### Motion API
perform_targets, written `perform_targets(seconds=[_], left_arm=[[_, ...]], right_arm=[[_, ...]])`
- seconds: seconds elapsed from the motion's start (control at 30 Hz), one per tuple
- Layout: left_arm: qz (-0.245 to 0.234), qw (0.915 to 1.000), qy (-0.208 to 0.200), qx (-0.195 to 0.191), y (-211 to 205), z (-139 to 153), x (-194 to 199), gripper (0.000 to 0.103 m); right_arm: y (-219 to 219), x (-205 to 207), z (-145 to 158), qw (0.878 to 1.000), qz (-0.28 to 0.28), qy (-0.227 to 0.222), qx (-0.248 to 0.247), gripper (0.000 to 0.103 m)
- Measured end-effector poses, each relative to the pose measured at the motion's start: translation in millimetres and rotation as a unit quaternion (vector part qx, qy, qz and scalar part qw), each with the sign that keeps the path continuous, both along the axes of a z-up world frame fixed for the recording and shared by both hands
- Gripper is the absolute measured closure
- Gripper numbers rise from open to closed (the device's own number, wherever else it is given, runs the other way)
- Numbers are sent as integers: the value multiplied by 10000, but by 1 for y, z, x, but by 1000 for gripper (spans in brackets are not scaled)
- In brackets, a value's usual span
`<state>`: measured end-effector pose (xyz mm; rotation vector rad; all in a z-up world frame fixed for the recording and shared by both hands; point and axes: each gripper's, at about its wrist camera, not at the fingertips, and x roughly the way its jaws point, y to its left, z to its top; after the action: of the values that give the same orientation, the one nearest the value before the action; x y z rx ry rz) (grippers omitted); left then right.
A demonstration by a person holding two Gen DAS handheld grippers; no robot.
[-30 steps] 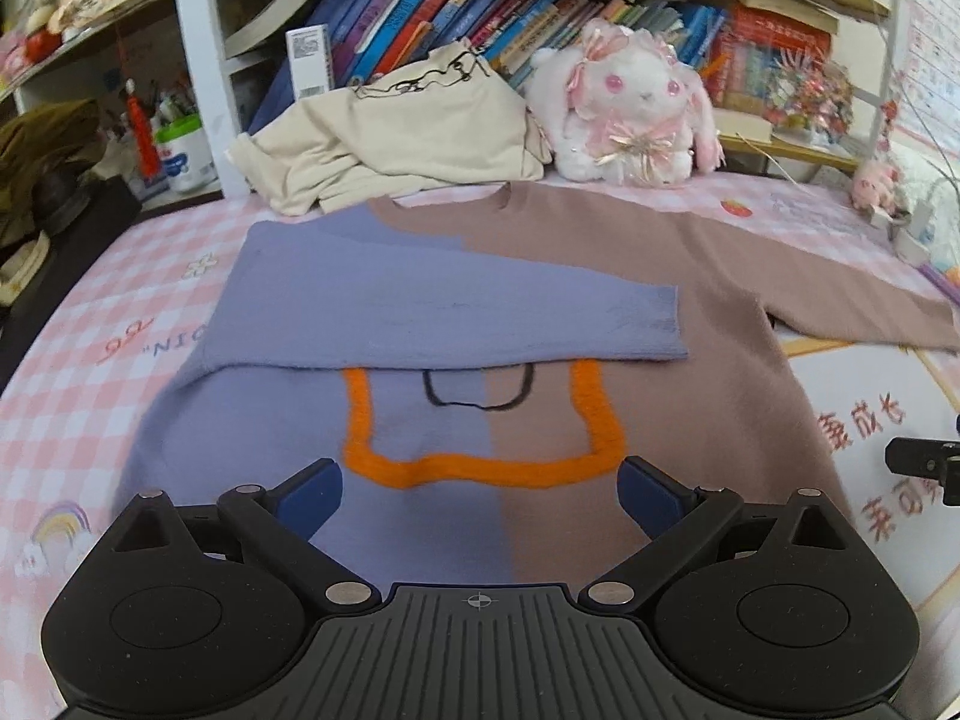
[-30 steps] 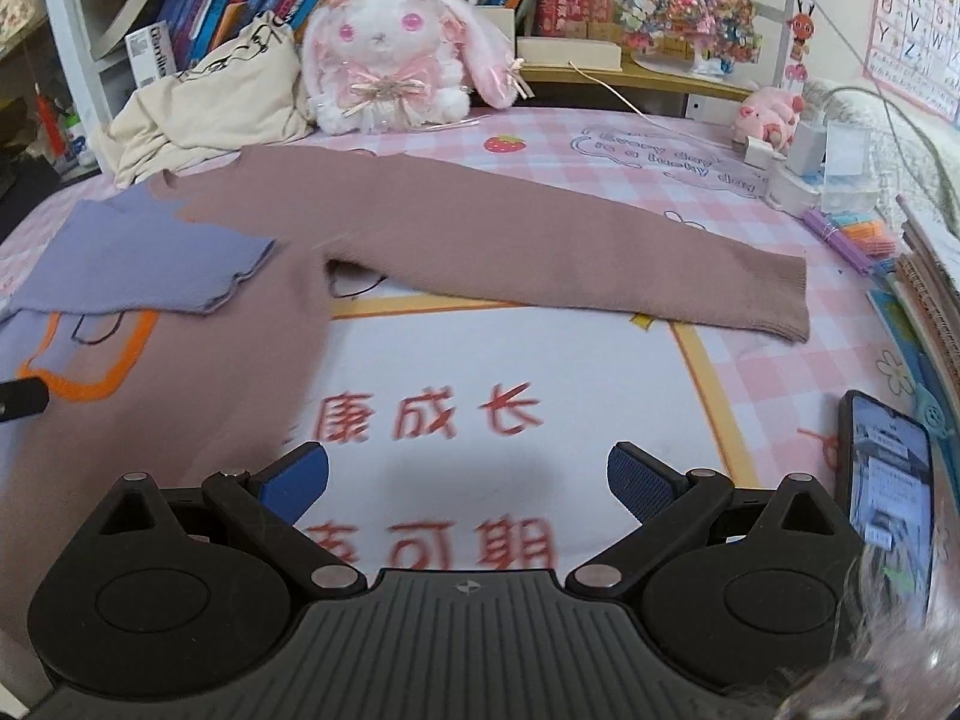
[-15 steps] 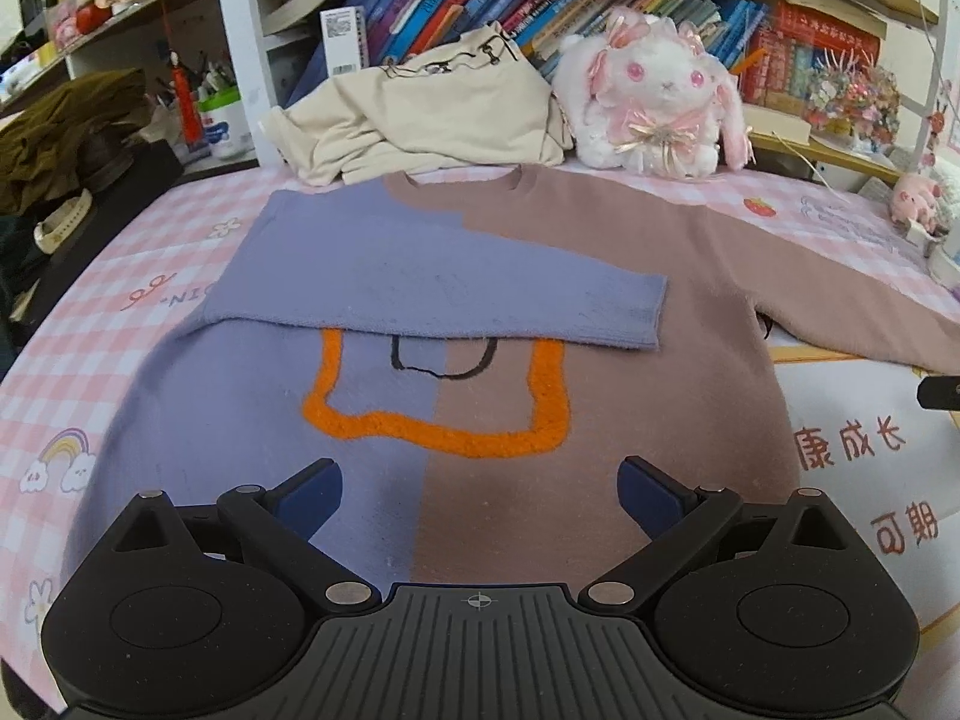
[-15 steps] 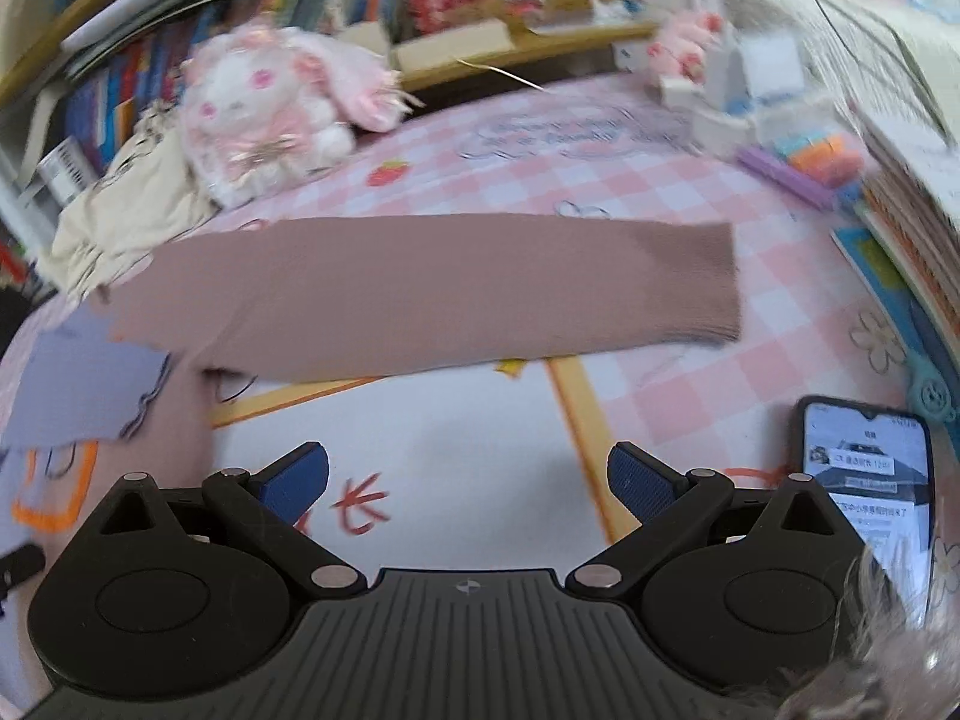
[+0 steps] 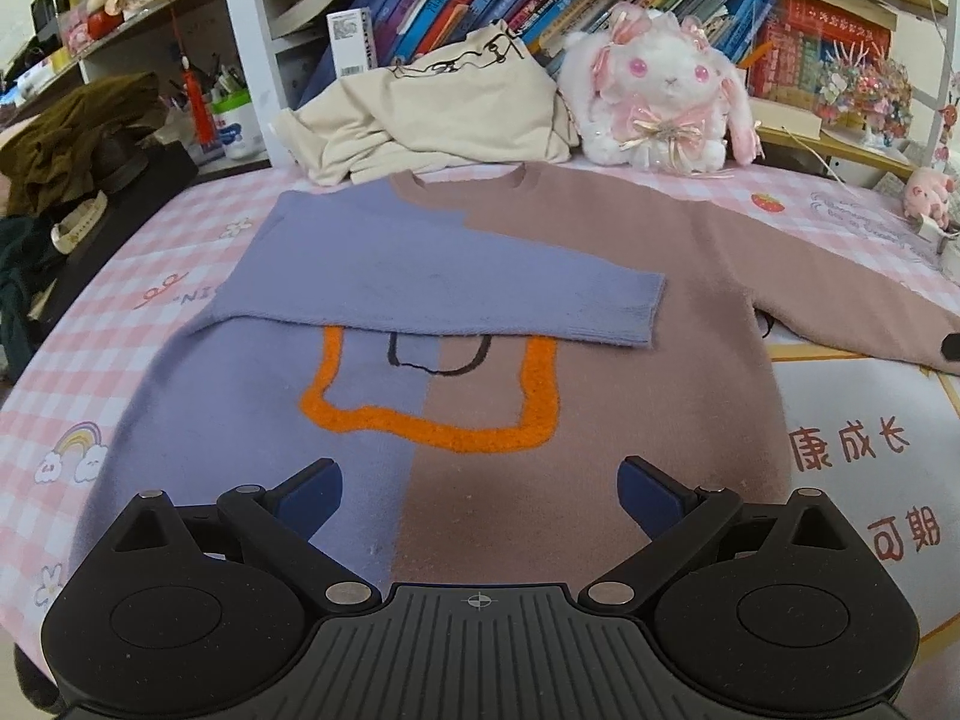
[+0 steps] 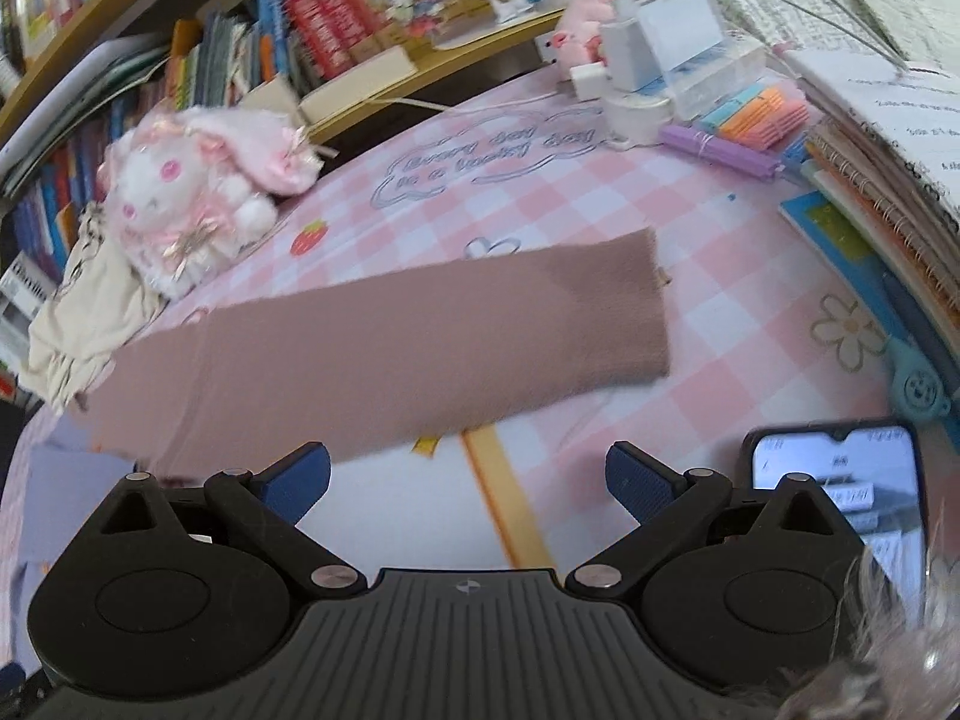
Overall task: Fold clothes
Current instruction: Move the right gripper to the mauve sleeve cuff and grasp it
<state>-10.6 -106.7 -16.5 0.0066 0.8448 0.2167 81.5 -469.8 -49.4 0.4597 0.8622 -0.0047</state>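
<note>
A sweater [image 5: 600, 276], half lilac and half dusty pink with an orange outline, lies flat on the pink checked cloth. Its lilac sleeve [image 5: 456, 294] is folded across the chest. Its pink sleeve [image 6: 408, 348] stretches out to the right, cuff [image 6: 648, 306] flat on the cloth. My left gripper [image 5: 480, 489] is open and empty above the sweater's lower hem. My right gripper [image 6: 468, 477] is open and empty just in front of the pink sleeve, nearer the cuff. A tip of the right gripper [image 5: 951, 347] shows at the left wrist view's right edge.
A cream garment [image 5: 438, 114] and a plush rabbit [image 5: 660, 102] lie behind the sweater against bookshelves. A phone [image 6: 834, 480] lies right of my right gripper. Notebooks [image 6: 882, 180], coloured sticks and a charger stand at the right. Dark clothes [image 5: 66, 138] pile at the left.
My right gripper has swung right along the pink sleeve towards the cuff and tilted. My left gripper has pulled back a little over the hem. Both stay open.
</note>
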Motion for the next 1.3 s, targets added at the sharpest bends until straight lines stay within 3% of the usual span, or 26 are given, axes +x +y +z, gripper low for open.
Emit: perform_targets(seconds=[0.27,0.3,0.37,0.5,1.0,1.3], left_arm=[[189,9998,83,47,5,-1,-5,3],[208,9997,82,49,6,-1,-5,3],[242,9997,85,47,7,-1,-7,3],[265,9996,118,35,8,-2,-6,3],[160,9996,180,134,3,-3,-4,3],[241,9995,192,52,6,-4,-4,3]], right_arm=[[-22,11,-2,9991,-292,-126,295,7],[-23,12,-3,9988,-322,-147,339,10],[-27,12,-3,9982,-381,-188,427,24],[-35,14,-4,9966,-499,-270,605,35],[-54,16,-7,9930,-711,-429,835,42],[-68,20,-11,9927,-894,-177,788,82]])
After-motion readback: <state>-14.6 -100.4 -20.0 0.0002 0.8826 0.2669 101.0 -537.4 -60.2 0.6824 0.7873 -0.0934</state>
